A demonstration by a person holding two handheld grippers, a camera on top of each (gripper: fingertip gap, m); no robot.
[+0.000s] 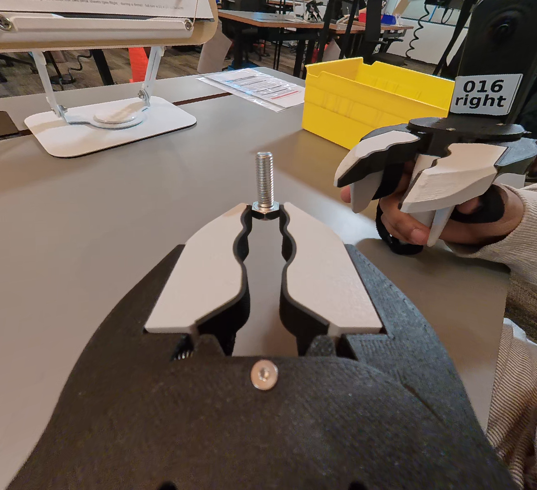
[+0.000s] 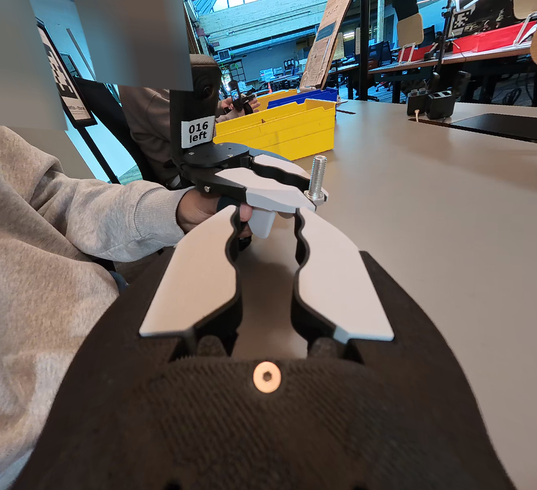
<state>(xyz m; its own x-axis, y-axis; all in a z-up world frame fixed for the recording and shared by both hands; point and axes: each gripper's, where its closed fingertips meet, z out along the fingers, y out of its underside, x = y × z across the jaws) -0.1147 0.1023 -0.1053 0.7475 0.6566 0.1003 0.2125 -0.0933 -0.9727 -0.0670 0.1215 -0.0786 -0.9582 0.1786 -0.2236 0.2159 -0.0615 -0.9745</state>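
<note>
My left gripper (image 1: 265, 212) is shut on the hex head of a silver bolt (image 1: 263, 179). It holds the bolt upright, thread pointing up, just above the grey table (image 1: 116, 214). My right gripper (image 2: 266, 211) is open and empty. It sits to the right of the bolt, a short way off, and also shows in the left wrist view (image 1: 383, 208), held by a hand. In the right wrist view the left gripper (image 2: 315, 200) and the bolt (image 2: 317, 173) lie just beyond my right fingertips.
A yellow bin (image 1: 377, 104) stands behind the right gripper; it shows again (image 2: 276, 133) with a blue bin (image 2: 302, 98) behind it. A white document stand (image 1: 110, 124) is at the back left. A sleeved sheet (image 1: 255, 86) lies at the far edge. Black boxes (image 2: 430, 104) sit far right.
</note>
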